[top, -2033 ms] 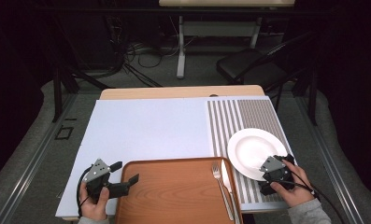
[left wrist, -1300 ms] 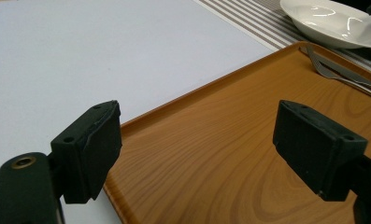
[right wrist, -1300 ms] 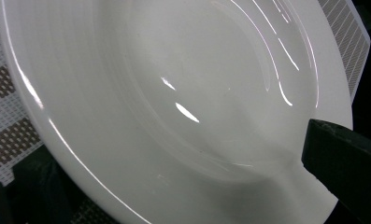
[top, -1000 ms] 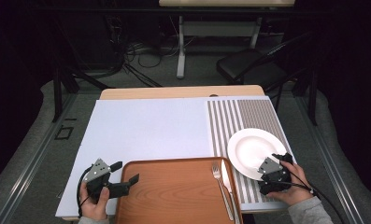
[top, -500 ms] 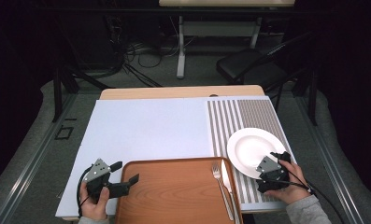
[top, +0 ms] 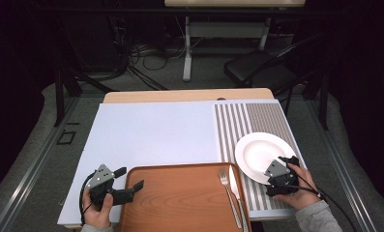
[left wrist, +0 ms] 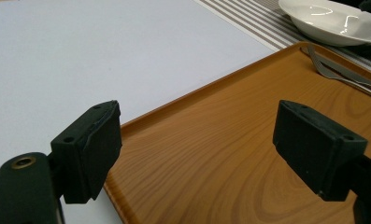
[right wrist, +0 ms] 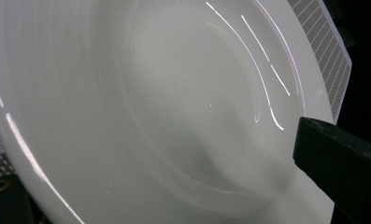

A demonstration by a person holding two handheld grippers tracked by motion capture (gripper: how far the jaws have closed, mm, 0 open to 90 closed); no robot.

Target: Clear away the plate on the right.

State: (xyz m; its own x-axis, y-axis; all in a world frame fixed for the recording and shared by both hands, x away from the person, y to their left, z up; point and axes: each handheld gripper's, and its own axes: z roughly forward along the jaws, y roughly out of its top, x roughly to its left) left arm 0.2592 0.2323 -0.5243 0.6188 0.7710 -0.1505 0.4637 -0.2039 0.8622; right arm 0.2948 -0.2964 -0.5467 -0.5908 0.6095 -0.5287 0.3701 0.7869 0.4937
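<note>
white plate (top: 258, 153) sits on the striped mat near the tabletop's right edge, right gripper (top: 282, 175) astride its near rim, not visibly clamped; left gripper (top: 124, 186) gapes empty over the tray's (top: 180, 203) left edge; lifting remains.

Plates: 1 white plate (top: 258, 153) sitting on the striped mat (top: 247, 121).
Trays: 1 wooden tray (top: 180, 203) lying at the near edge.
Cutlery: 1 fork (top: 229, 195) + 1 knife (top: 238, 193) resting on the tray.
Mats: 2, w/ the plain mat (top: 151, 135) lying alongside.
Grippers: 2, left gripper (top: 131, 187) & right gripper (top: 281, 164) being held.
</note>
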